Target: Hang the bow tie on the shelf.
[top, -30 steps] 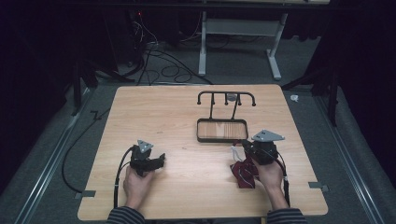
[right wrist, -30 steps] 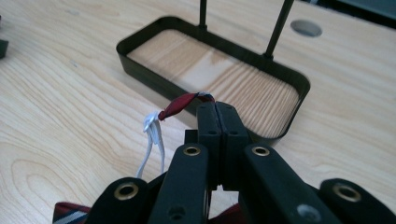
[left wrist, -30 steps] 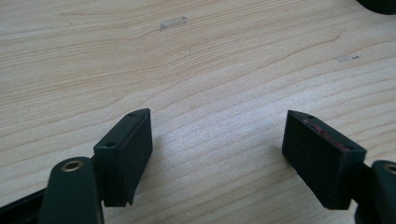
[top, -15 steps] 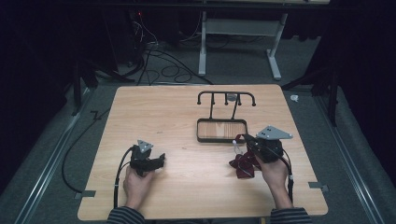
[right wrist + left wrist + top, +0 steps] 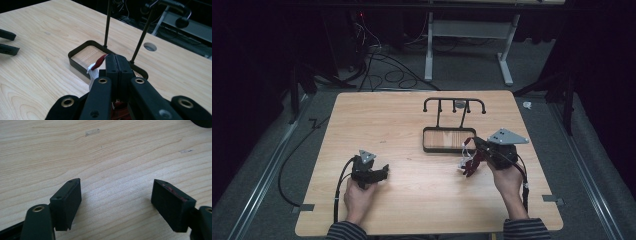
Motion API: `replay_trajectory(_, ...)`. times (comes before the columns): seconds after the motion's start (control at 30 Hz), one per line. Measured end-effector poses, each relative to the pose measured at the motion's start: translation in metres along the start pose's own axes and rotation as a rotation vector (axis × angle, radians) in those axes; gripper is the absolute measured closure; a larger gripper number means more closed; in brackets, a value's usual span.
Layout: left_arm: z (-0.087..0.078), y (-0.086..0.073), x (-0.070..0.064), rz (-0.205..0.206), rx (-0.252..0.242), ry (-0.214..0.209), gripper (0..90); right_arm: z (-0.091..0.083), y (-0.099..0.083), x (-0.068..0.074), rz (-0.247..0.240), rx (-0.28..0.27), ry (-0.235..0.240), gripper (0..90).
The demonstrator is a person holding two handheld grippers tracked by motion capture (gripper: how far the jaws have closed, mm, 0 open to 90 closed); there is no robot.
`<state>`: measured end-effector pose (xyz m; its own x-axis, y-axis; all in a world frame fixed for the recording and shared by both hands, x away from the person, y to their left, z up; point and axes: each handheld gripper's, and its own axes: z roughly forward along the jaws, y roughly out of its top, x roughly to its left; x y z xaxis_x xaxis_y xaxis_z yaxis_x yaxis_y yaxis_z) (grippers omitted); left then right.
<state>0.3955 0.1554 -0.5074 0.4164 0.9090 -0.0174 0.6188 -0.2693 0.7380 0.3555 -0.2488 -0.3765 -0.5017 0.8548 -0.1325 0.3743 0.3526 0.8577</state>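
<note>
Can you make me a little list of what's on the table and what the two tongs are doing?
table: light wooden top, dark room around it
rack: black stand with hooks over a shallow tray, set toward the far side of the table
right tongs: shut on a dark red and white thing, held just in front of the tray
red and white thing: hangs from the right tongs, too small to tell what it is
left tongs: open, jaws wide apart, nothing between them, low over bare wood
hands: one on each tongs, striped sleeves

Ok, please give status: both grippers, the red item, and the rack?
Left gripper open, idle on table. Right gripper shut on red item, lifted beside rack. Path unobstructed.
</note>
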Motion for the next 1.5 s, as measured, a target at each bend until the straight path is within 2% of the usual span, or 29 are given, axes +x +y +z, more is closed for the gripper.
replay_trajectory(0.37,0.0,0.0,0.0,0.0,0.0,0.0,24.6,-0.002,0.013,0.0,-0.013,-0.032,-0.009,90.0)
replay_trajectory(0.8,0.0,0.0,0.0,0.0,0.0,0.0,24.6,0.0,0.026,0.001,-0.019,-0.041,-0.009,90.0)
replay_trajectory(1.5,0.0,0.0,0.0,0.001,0.0,-0.001,24.6,0.013,0.049,0.001,-0.031,-0.05,0.004,90.0)
